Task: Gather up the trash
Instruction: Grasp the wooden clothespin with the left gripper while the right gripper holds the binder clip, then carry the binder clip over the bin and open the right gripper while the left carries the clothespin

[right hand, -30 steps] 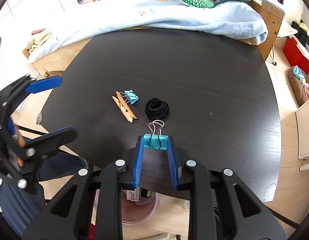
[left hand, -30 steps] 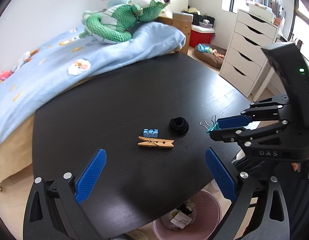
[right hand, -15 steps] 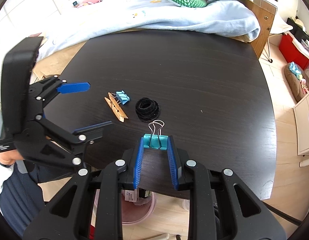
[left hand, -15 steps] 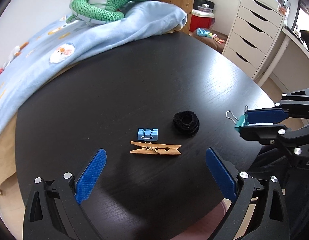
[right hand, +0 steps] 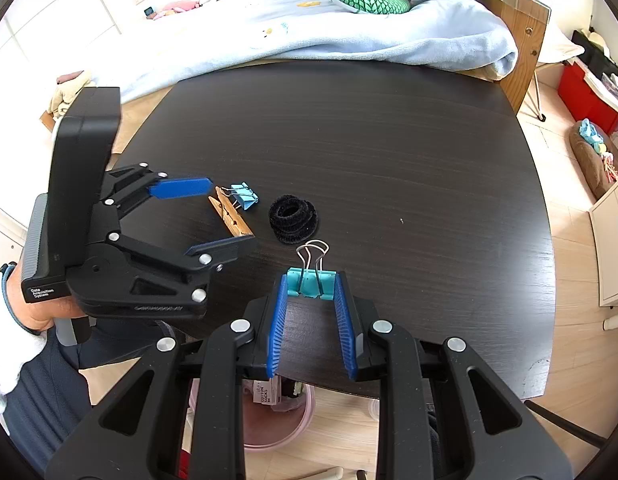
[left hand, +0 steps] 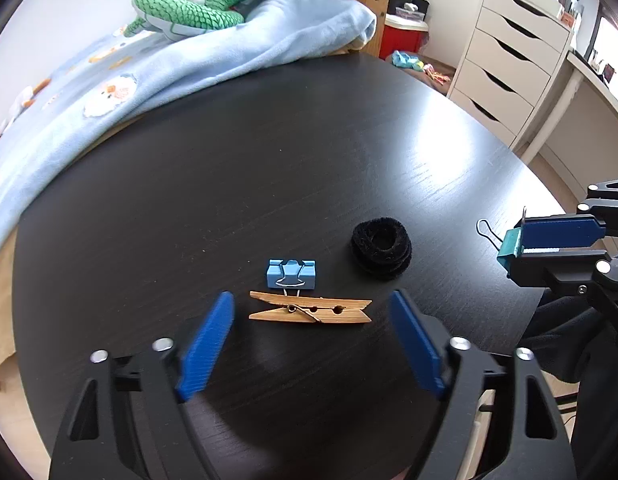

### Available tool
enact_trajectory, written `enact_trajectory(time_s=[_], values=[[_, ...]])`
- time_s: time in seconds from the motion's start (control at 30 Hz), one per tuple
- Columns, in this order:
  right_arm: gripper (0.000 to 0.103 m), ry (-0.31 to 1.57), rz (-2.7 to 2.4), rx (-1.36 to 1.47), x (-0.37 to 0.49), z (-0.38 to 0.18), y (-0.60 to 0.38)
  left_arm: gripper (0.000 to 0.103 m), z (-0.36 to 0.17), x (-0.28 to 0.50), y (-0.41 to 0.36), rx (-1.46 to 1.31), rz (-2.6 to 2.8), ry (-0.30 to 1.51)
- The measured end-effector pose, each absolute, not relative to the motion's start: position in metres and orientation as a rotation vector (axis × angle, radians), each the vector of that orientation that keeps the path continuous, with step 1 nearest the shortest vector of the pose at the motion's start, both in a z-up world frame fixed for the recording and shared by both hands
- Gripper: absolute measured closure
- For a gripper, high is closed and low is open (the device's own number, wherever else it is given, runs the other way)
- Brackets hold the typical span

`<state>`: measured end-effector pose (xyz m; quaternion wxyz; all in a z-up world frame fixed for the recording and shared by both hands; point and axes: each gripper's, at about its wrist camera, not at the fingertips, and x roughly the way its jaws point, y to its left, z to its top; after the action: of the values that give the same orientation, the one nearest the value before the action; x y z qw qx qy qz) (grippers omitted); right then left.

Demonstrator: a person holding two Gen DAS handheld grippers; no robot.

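- Left gripper (left hand: 311,314) hovers over the wooden clothespin (left hand: 309,312), jaws apart, just been closing, pads not touching it.
- Right gripper (right hand: 311,292) is clamped on the teal binder clip (right hand: 311,282) near the table's (right hand: 389,140) front edge.

The tabletop (left hand: 309,152) lies bare across the upper half of the left wrist frame. Toward the lower centre, a wooden clothespin (left hand: 309,312), blue binder clip (left hand: 291,274) and black hair tie (left hand: 381,247) crowd together; the blanket (left hand: 213,56) borders the far edge.

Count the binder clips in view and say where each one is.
2. A teal binder clip is pinched in the right gripper. A blue binder clip lies on the black table, touching the wooden clothespin. None appears hidden.
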<state>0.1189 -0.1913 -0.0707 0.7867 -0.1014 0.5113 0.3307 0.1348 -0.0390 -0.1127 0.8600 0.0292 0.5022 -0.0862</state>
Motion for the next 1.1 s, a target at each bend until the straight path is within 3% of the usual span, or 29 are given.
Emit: enact_trajectory(time_s=[0.23,0.6,1.1], values=[[0.079,1.103,0.713,-0.218,0.119,-0.072,-0.191,0.043,-0.116,0.135,-0.041,0.082,-0.175,1.068],[0.079,1.105,0.715,-0.227,0.118,-0.075,-0.189,0.043,-0.107,0.129,-0.041,0.092,-0.171,1.054],[0.079,1.036,0.748,-0.261,0.093,-0.040,-0.182,0.043,-0.047,0.076,-0.027,0.034,-0.107,0.961]])
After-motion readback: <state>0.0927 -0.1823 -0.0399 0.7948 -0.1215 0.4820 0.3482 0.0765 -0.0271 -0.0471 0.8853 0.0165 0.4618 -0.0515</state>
